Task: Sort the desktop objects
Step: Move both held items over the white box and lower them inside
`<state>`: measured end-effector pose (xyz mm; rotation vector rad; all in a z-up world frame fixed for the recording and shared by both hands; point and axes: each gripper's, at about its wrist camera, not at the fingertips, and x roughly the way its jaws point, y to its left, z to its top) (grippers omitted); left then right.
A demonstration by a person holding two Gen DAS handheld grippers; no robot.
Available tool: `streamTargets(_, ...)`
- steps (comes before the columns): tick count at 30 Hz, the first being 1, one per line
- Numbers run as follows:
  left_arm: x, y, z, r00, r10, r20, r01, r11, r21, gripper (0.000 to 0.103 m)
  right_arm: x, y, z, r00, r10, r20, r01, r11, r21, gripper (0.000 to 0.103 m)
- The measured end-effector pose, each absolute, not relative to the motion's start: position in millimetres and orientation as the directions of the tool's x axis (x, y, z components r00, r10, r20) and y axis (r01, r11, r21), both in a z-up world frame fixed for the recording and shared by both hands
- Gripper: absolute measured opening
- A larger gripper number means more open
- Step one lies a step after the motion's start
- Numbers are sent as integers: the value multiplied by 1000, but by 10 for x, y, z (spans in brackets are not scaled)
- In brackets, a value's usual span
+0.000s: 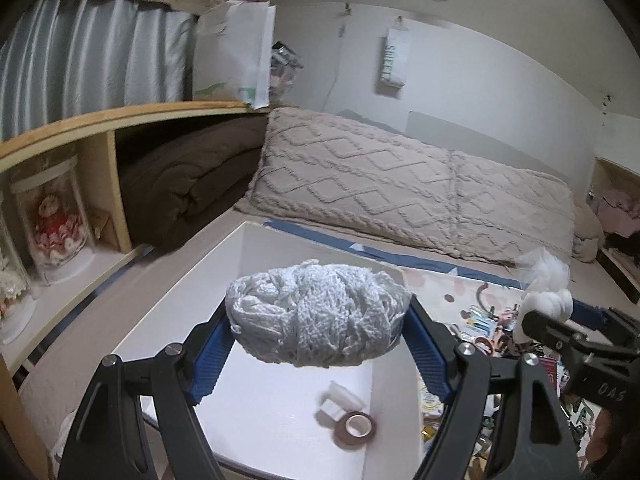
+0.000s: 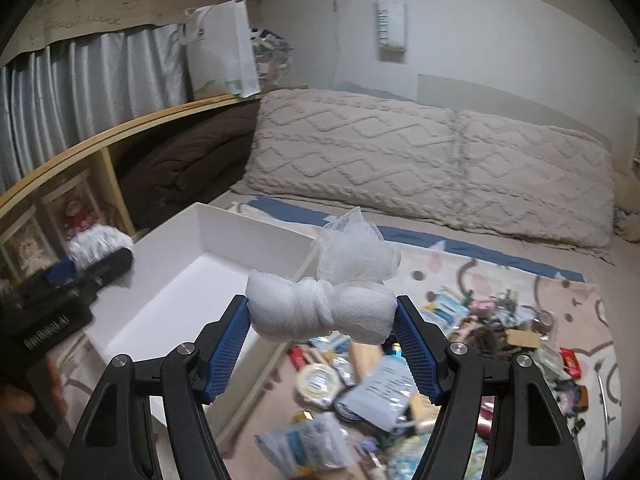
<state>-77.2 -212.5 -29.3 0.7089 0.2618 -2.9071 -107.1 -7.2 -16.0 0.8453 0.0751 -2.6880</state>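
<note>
My left gripper (image 1: pixel 318 320) is shut on a pale grey-blue knitted bundle (image 1: pixel 316 314) and holds it above the white box (image 1: pixel 180 292). A brown tape roll (image 1: pixel 355 429) and a small white piece (image 1: pixel 340 403) lie inside the box. My right gripper (image 2: pixel 322 316) is shut on a knotted white gauze bundle (image 2: pixel 320 312), held over the box's right wall (image 2: pixel 256 360) and the pile of small items (image 2: pixel 400 380). The right gripper also shows in the left wrist view (image 1: pixel 560 336), and the left gripper in the right wrist view (image 2: pixel 80 268).
The box and the clutter lie on a patterned mat (image 2: pixel 540 280) on a bed. A long beige pillow (image 1: pixel 400 184) lies behind. A wooden shelf (image 1: pixel 112 120) with dolls and a brown blanket (image 1: pixel 188 184) stands on the left.
</note>
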Motion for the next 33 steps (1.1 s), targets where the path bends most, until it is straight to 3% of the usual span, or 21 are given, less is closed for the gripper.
streamTargets(8, -921, -2353, -464, -852, -79, -517, 197, -964, -177, 80, -1274, -421, -87, -705, -334, -625, 362, -928, 88, 73)
streamTargets(20, -1103, -2387, -672, -793, -156, -589, 240, -969, -66, 80, -1646, -763, -146, -610, -336, -718, 367, -922, 119, 73)
streamTargets(33, -1244, -2401, -823, -742, -133, -658, 176, -984, 0, 80, -1906, -1175, -461, -531, -297, -794, 363, -926, 105, 73)
